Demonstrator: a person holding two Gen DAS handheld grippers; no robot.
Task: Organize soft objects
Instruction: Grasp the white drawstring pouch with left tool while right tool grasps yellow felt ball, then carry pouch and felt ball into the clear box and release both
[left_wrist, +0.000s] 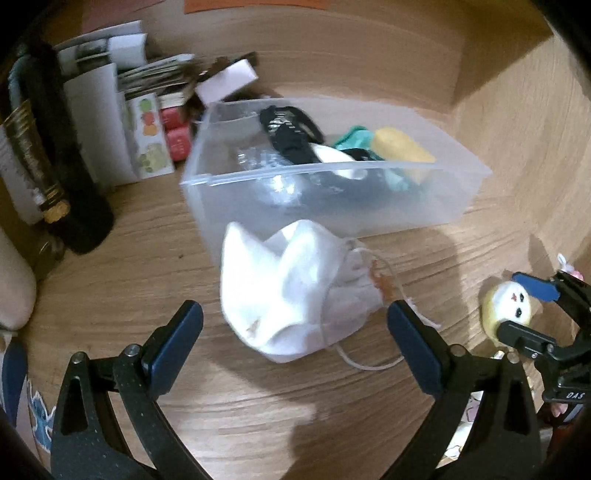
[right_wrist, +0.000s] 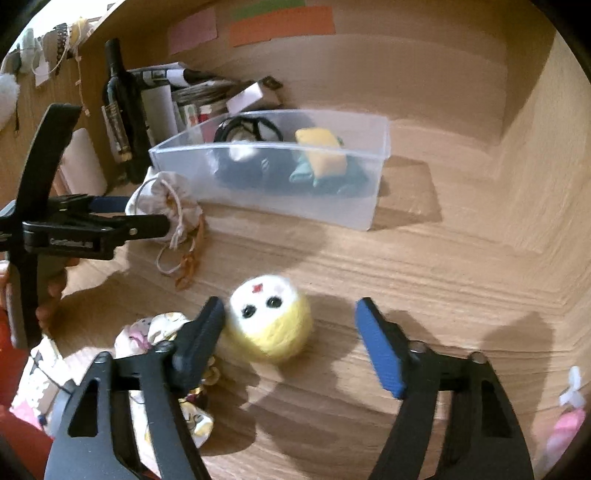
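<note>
A white drawstring pouch (left_wrist: 295, 291) lies on the wooden top in front of a clear plastic bin (left_wrist: 314, 171). My left gripper (left_wrist: 291, 314) is open, one finger on each side of the pouch and neither pad pressing it. The bin (right_wrist: 332, 206) holds a yellow soft item (right_wrist: 323, 151), teal cloth and black things. A yellow-and-white plush ball with a face (right_wrist: 269, 317) sits between the fingers of my right gripper (right_wrist: 290, 306), which is open. Its black left finger touches the ball's side, while the blue right pad (right_wrist: 380, 350) stands apart. The left gripper (right_wrist: 147, 214) shows at the pouch (right_wrist: 166, 192).
A dark bottle (left_wrist: 62, 177), boxes and papers (left_wrist: 110, 110) crowd the back left corner. A patterned cloth pouch (right_wrist: 162, 328) lies by my right gripper's left finger, with a pink item (right_wrist: 565, 428) at far right. Wooden walls close the back and right.
</note>
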